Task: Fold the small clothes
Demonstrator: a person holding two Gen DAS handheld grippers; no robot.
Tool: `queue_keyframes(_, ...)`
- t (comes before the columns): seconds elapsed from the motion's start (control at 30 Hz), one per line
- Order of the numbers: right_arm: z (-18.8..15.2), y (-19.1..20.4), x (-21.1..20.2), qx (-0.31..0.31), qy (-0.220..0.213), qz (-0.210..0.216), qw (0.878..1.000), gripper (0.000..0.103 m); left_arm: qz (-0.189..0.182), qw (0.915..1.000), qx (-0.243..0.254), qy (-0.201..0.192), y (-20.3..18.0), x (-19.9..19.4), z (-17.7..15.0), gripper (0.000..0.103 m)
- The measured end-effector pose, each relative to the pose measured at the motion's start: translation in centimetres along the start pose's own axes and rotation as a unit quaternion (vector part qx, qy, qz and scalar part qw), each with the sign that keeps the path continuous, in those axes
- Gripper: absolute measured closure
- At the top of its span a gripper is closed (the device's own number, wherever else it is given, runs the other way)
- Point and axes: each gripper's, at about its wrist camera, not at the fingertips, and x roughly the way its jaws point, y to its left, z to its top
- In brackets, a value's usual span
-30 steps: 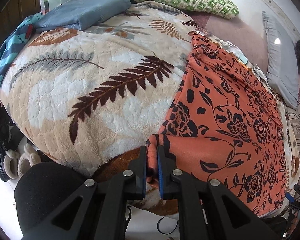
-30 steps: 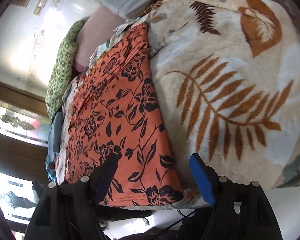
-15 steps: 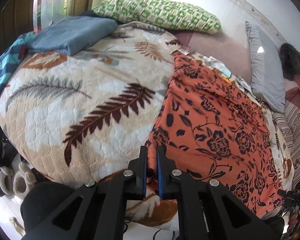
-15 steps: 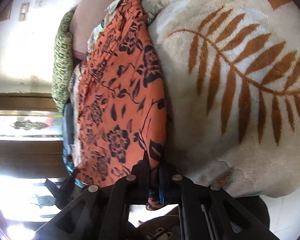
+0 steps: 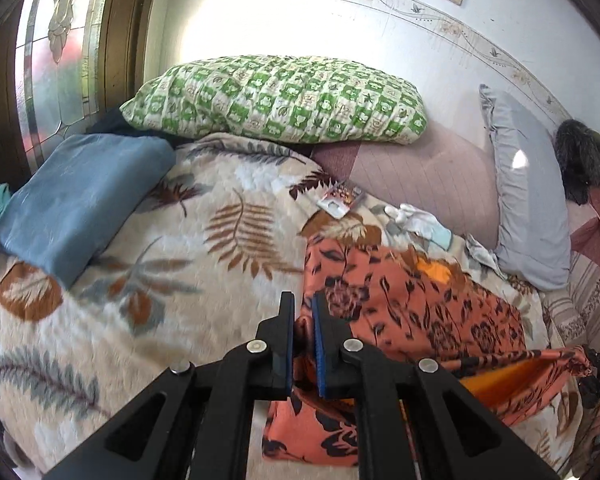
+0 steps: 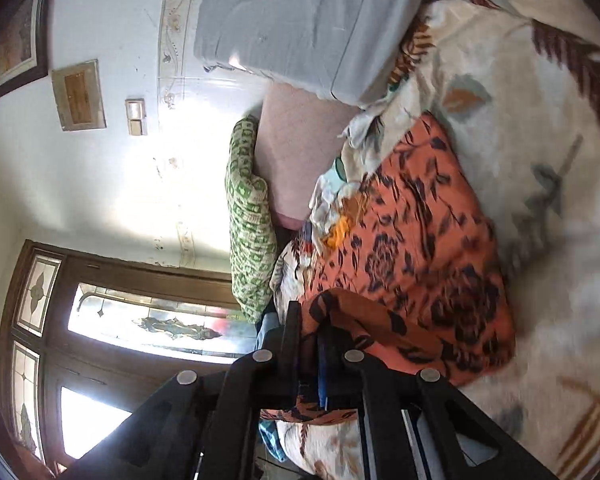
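An orange garment with black flowers (image 5: 412,304) lies on the leaf-print blanket (image 5: 148,280) of a bed. Its near edge is lifted and stretched between both grippers. My left gripper (image 5: 303,308) is shut on one near corner of the cloth. My right gripper (image 6: 308,320) is shut on the other near corner, and it shows at the right edge of the left wrist view (image 5: 596,364). In the right wrist view the garment (image 6: 416,248) is doubled back over itself, its far half flat on the blanket (image 6: 540,160).
A green checked pillow (image 5: 280,100) and a grey pillow (image 5: 528,208) lie at the head of the bed. A folded blue cloth (image 5: 76,200) sits at the left. White gloves (image 5: 420,222) and a small packet (image 5: 340,200) lie past the garment. A stained-glass door (image 6: 140,320) is behind.
Both grippers have lifted the garment's near edge and carried it forward toward the pillows, so the cloth now folds over itself. The right gripper closed on its corner a second ago.
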Motion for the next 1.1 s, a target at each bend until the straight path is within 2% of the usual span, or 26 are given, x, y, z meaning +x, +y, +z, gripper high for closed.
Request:
queue_keyframes(0.1, 5.5, -0.5, 5.3, 0.001, -0.007, -0.035, 0.999, 0.096, 0.027, 0.9995, -0.003, 0.014, -1.6, 7.3, 4.2, 0.095)
queue_keyframes(0.13, 7.0, -1.3, 6.9, 0.007, -0.011, -0.048, 0.999, 0.096, 0.037, 0.999, 0.009, 0.025, -2.6, 10.3, 5.2, 0.095)
queue_keyframes(0.2, 10.3, -3.9, 10.1, 0.023, -0.025, -0.095, 0.995, 0.094, 0.075, 0.9962, 0.021, 0.04, -4.2, 16.3, 6.5, 0.092)
queue_keyframes(0.27, 12.3, -7.5, 12.8, 0.075, -0.031, -0.117, 0.99, 0.093, 0.114, 0.9904, 0.041, 0.066, -5.2, 21.2, 6.8, 0.092)
queue_keyframes(0.3, 12.7, -8.8, 13.6, 0.092, -0.032, -0.137, 0.986, 0.091, 0.129, 0.9879, 0.044, 0.075, -5.4, 23.0, 6.8, 0.081)
queue_keyframes(0.33, 12.7, -9.6, 14.2, 0.099, -0.031, -0.143, 0.984, 0.091, 0.129, 0.9862, 0.046, 0.094, -5.4, 24.4, 6.7, 0.071)
queue_keyframes(0.37, 12.6, -9.7, 14.4, 0.088, -0.032, -0.134, 0.987, 0.084, 0.123, 0.9852, 0.044, 0.111, -5.2, 25.1, 6.6, 0.055)
queue_keyframes(0.43, 12.6, -8.8, 13.9, 0.055, -0.034, -0.126, 0.99, 0.073, 0.117, 0.9878, 0.034, 0.097, -4.3, 24.9, 6.5, 0.049)
queue_keyframes(0.47, 12.8, -8.2, 13.4, 0.043, -0.043, -0.128, 0.99, 0.06, 0.123, 0.9884, 0.026, 0.086, -3.7, 24.4, 6.6, 0.047)
queue_keyframes(0.5, 12.8, -7.5, 12.4, 0.027, -0.06, -0.139, 0.988, 0.038, 0.132, 0.9881, 0.013, 0.078, -2.8, 23.7, 6.7, 0.044)
queue_keyframes(0.53, 12.7, -6.7, 11.4, 0.013, -0.081, -0.153, 0.985, 0.031, 0.132, 0.9888, 0.001, 0.069, -2.1, 23.0, 7.0, 0.043)
queue_keyframes(0.6, 12.2, -5.2, 9.3, -0.012, -0.123, -0.165, 0.979, 0.03, 0.131, 0.9899, -0.011, 0.054, -0.9, 21.1, 7.6, 0.042)
queue_keyframes(0.7, 10.3, -3.8, 6.8, -0.028, -0.13, -0.168, 0.977, 0.03, 0.12, 0.9923, -0.008, 0.031, 0.4, 17.0, 7.4, 0.041)
queue_keyframes(0.77, 8.2, -3.0, 6.2, -0.034, -0.095, -0.157, 0.983, 0.03, 0.124, 0.9921, -0.002, 0.021, 0.9, 14.5, 6.3, 0.035)
queue_keyframes(0.87, 4.1, -2.3, 7.2, -0.05, -0.024, -0.129, 0.99, 0.03, 0.101, 0.9944, -0.006, 0.028, 1.8, 10.9, 3.0, 0.034)
queue_keyframes(0.93, 1.8, -3.0, 8.3, -0.059, 0.007, -0.134, 0.989, 0.028, 0.09, 0.995, -0.001, 0.044, 1.7, 9.7, 0.4, 0.033)
queue_keyframes(0.97, 1.0, -4.2, 9.5, -0.06, 0.023, -0.168, 0.984, 0.027, 0.088, 0.9947, 0.005, 0.052, 1.4, 9.5, -0.8, 0.028)
queue_keyframes(1.0, 0.7, -5.8, 10.4, -0.046, 0.042, -0.212, 0.975, 0.03, 0.091, 0.9934, 0.017, 0.068, 0.8, 10.1, -2.2, 0.018)
queue_keyframes(1.03, 0.6, -7.0, 10.9, -0.032, 0.044, -0.22, 0.974, 0.031, 0.097, 0.9898, 0.036, 0.098, 0.2, 11.3, -3.5, 0.015)
queue_keyframes(1.1, 0.2, -5.6, 9.9, -0.025, 0.015, -0.224, 0.974, 0.031, 0.13, 0.9694, 0.09, 0.188, -0.8, 14.3, -6.0, 0.016)
